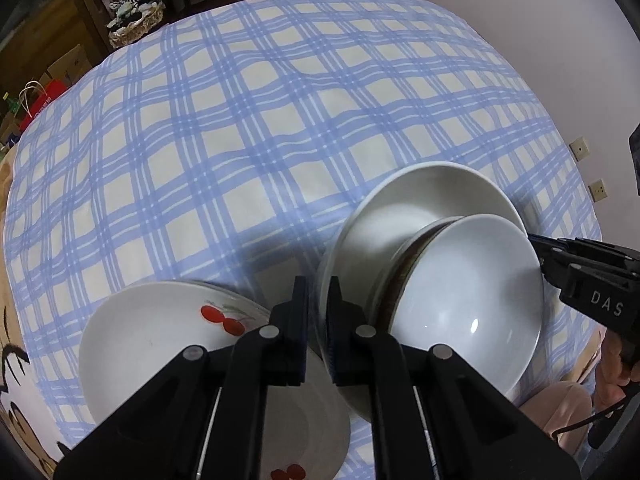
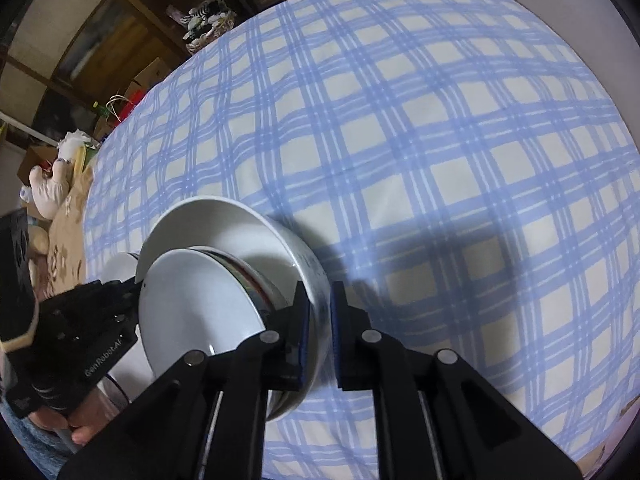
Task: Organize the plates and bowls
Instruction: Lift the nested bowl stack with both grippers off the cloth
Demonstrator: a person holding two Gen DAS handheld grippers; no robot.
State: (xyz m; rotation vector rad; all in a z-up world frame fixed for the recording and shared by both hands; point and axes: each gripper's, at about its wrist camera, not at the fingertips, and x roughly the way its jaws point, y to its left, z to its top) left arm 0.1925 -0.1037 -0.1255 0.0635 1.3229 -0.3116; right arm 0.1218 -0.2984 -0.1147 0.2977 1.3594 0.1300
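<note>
Both grippers clamp opposite rims of a large white bowl [image 1: 400, 216] near the bench's [image 1: 240, 140] near edge. The left gripper's [image 1: 318, 320] fingers pinch its left wall; the right gripper's [image 2: 320, 320] fingers pinch its right wall. Nested inside sits a brown-banded bowl [image 1: 404, 272], mostly hidden beneath a plain white bowl [image 1: 468, 292]. At the near left, a cherry-painted plate [image 1: 160, 340] is partly covered by the left gripper. Blue-checked cloth [image 2: 440, 160] stretches to the far edge.
</note>
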